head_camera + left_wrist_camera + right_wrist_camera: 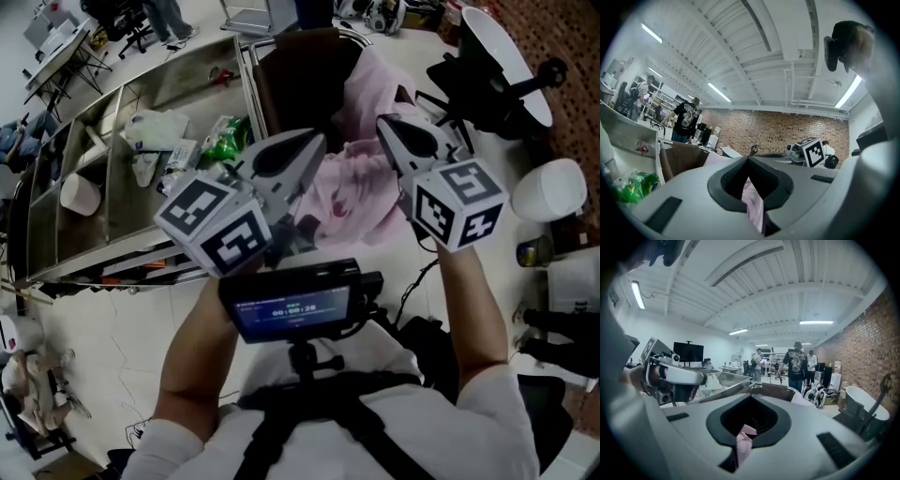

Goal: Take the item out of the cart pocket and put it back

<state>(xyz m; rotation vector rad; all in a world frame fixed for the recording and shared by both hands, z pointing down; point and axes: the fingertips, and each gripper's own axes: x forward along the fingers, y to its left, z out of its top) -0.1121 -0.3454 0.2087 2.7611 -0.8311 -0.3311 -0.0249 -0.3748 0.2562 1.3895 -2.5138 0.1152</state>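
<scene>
A pink cloth (352, 183) hangs out of the brown cart pocket (309, 66) and spreads toward me. My left gripper (314, 150) is shut on the cloth, and pink fabric (752, 201) shows pinched between its jaws. My right gripper (384, 127) is shut on the same cloth at its right side, with a pink fold (743, 439) caught between the jaws. Both grippers are held up side by side over the cloth, in front of the pocket.
A steel cart tray (202, 70) with dividers lies at the left, holding a green packet (223, 139), white bags and a white cup (80, 192). Black office chairs (497, 66) stand at the right. People (797, 363) stand farther off in the room.
</scene>
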